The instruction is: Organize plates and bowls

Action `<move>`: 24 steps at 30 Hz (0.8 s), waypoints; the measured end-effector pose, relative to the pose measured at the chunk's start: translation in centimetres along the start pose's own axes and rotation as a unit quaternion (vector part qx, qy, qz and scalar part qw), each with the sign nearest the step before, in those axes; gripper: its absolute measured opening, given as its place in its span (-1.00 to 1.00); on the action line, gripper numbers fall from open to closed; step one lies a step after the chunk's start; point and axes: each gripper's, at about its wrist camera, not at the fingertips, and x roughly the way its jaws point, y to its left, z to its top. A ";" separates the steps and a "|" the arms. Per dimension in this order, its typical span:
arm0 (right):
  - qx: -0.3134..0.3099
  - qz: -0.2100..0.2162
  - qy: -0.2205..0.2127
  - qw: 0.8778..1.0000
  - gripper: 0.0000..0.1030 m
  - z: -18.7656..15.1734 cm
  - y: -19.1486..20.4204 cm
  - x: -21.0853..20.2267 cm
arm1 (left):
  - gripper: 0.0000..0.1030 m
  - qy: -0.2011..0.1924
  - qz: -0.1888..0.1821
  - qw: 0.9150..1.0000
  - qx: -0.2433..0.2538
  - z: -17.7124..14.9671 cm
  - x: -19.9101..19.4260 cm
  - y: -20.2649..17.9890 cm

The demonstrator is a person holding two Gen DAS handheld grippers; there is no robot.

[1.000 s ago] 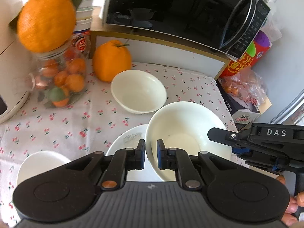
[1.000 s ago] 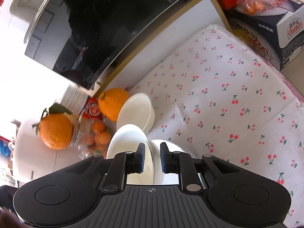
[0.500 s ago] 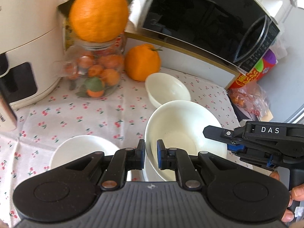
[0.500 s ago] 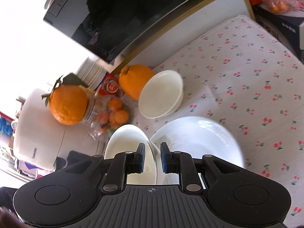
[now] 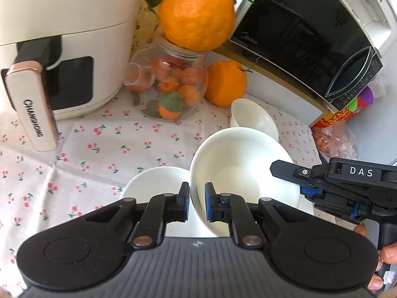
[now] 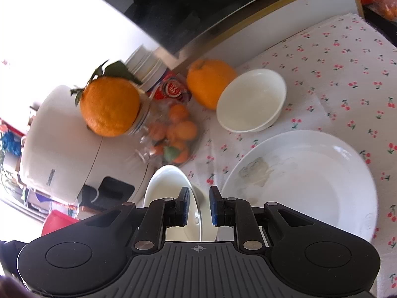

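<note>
Both grippers grasp the same large white bowl (image 5: 244, 173) by its rim, on opposite sides. The left gripper (image 5: 197, 204) has its jaws clenched on the near rim, one jaw outside the wall and one inside. The right gripper (image 6: 199, 206) pinches the opposite rim edge-on, the thin wall standing between its jaws; in the left wrist view it (image 5: 347, 186) reaches in from the right of the left jaws. Beyond and left of the left jaws, a small white dish (image 5: 158, 181) lies on the cherry-print table (image 5: 99, 144). Ahead of both pairs of jaws a smaller white bowl (image 6: 251, 100) sits on the table beside an orange (image 6: 209, 84). Right of the right jaws lies a large white plate (image 6: 305, 183). Farther ahead stands a glass jar (image 5: 171, 87) of small fruit with an orange on top.
</note>
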 end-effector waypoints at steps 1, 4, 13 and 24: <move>-0.003 0.001 0.002 1.000 -0.65 -0.1 0.3 0.2 | -0.78 -0.001 0.003 1.000 0.003 0.0 -0.2 0.2; -0.014 0.003 0.011 1.000 -0.65 -0.6 0.9 0.8 | -0.78 -0.002 0.012 1.000 0.011 -0.2 -0.7 0.8; -0.050 -0.008 0.036 0.998 -0.63 -2.2 2.5 2.5 | -0.78 0.008 0.042 0.999 0.032 -1.0 -1.2 2.1; -0.101 -0.025 0.048 0.993 -0.63 -3.9 3.9 3.7 | -0.78 0.010 0.071 0.995 0.063 -1.7 -1.5 2.5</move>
